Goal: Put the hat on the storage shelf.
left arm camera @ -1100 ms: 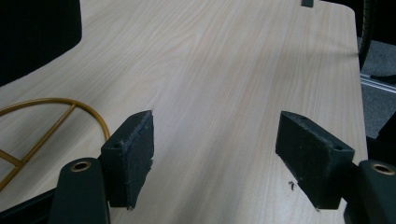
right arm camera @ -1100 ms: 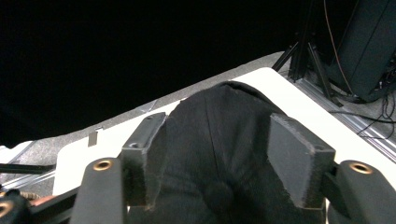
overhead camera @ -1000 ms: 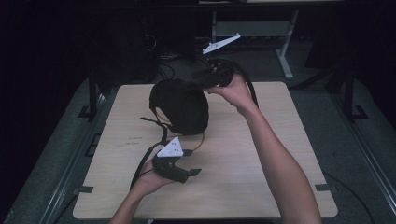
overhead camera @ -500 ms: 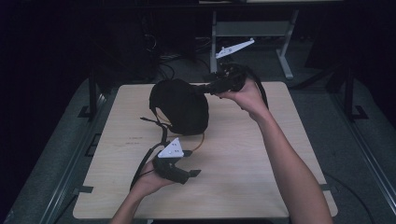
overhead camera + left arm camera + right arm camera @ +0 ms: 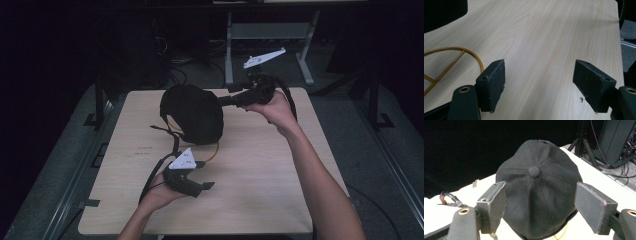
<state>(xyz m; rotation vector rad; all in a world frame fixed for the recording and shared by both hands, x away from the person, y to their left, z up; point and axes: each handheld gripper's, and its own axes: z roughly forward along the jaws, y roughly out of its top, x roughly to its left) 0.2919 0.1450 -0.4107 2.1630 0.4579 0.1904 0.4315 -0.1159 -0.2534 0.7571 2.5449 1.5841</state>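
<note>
While our left gripper [image 5: 202, 186] idles wide open, our right gripper [image 5: 226, 101], jaws just widened, frames the black cloth cap [image 5: 192, 112] hiding most of a yellow wire stand [image 5: 461, 53] on the pale wooden table [image 5: 260, 175].

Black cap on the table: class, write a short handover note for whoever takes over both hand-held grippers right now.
Left hand-held gripper: open, nothing between its pads, low over the table.
Right hand-held gripper: its jaws have just been opening; they stand apart, pointing at the black cap.
Cap sits crown-up on a gold wire stand.
Done: cap rests on the stand, not gripped.
Left: probably draw the right hand-held gripper clear.
</note>
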